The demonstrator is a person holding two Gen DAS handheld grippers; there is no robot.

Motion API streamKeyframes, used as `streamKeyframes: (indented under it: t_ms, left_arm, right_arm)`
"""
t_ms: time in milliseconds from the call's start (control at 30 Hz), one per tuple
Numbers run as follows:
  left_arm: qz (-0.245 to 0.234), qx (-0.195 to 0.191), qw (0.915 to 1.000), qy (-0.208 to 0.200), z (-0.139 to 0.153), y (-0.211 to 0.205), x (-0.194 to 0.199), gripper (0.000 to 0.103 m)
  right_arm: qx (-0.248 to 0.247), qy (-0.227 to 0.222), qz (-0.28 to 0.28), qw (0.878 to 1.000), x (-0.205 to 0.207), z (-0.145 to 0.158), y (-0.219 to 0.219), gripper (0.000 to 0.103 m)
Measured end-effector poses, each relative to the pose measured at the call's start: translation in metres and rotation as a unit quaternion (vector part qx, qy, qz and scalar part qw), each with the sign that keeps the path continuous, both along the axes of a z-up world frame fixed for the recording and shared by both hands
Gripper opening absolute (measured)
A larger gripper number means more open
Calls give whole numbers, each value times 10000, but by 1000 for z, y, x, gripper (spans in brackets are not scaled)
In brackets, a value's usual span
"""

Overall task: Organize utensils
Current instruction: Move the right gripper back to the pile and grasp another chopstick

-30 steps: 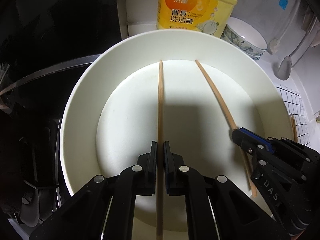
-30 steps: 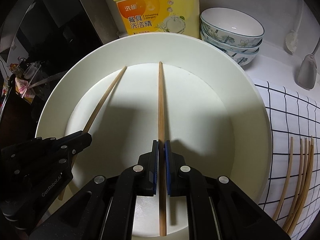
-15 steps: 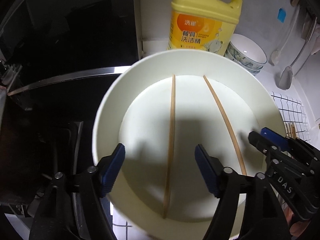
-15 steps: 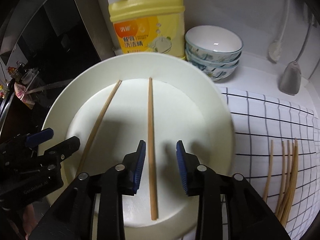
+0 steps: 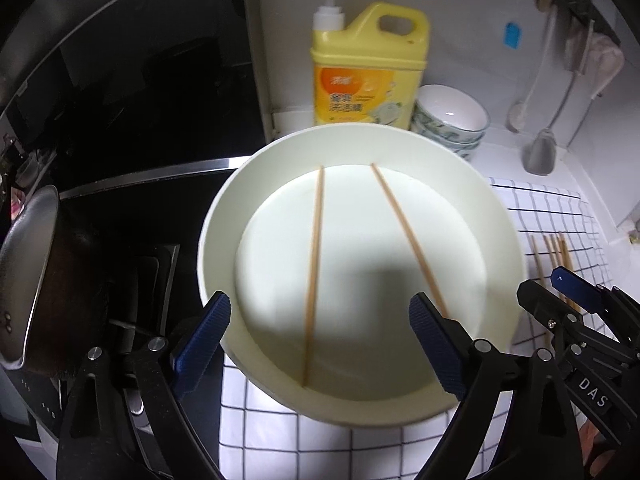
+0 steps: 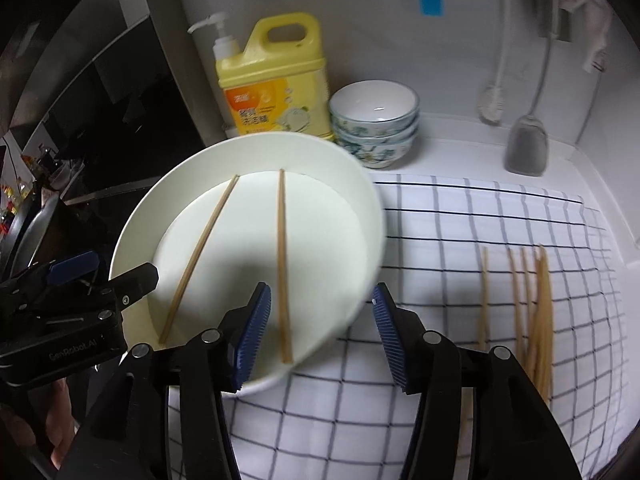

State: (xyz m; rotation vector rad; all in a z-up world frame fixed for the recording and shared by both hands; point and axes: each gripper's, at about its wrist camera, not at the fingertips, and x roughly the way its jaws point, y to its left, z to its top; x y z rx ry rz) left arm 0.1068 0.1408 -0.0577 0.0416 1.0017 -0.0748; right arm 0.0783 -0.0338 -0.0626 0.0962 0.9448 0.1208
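A large white bowl [image 5: 496,232] stands on a checked cloth [image 6: 460,216]; it also shows in the right wrist view [image 6: 360,192]. Two wooden chopsticks lie in it, apart: one [image 5: 314,272] on the left and one [image 5: 404,232] on the right; the right wrist view shows them too, left [image 6: 200,256] and right [image 6: 283,264]. My left gripper [image 5: 320,340] is open and empty above the bowl's near rim. My right gripper [image 6: 320,336] is open and empty, just right of it. Several more chopsticks [image 6: 532,300] lie on the cloth at the right.
A yellow dish-soap jug [image 6: 276,80] and stacked patterned bowls [image 6: 376,124] stand behind the bowl. A brush and a spatula [image 6: 526,144] hang at the back wall. A dark stovetop with a pan [image 5: 28,264] lies to the left.
Both grippers were shut on a chopstick each over the bowl. They have opened, let the chopsticks lie in the bowl, and drawn back and up.
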Motion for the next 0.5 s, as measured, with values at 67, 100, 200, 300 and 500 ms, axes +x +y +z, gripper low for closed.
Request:
streamKeyframes:
  t_ms: [67,100,200,300,500]
  left_arm:
    - [-18,-35,10000,-74,4,-8,-6,90]
    - [-44,-65,9999,-105,6,-15,-11,91]
    - [-195,-137,9996,-141,11,-33,-23,91]
    - [-322,-188,9991,-192,14,-57,-31,92]
    - [-461,-458,9976,-248,19,-117,-50,94]
  right_arm:
    - [-38,-49,-69,10000,-8,2,-10,55]
    - [-55,-60,-109,9999,-12,3,-15,55]
    - [-150,-46,-262,9995,-29,6,-42,56]
    - [-253,-9,-402,9989,-44,4,-70,59]
    - [-394,78,-691,9968,-74,-3,-144,60]
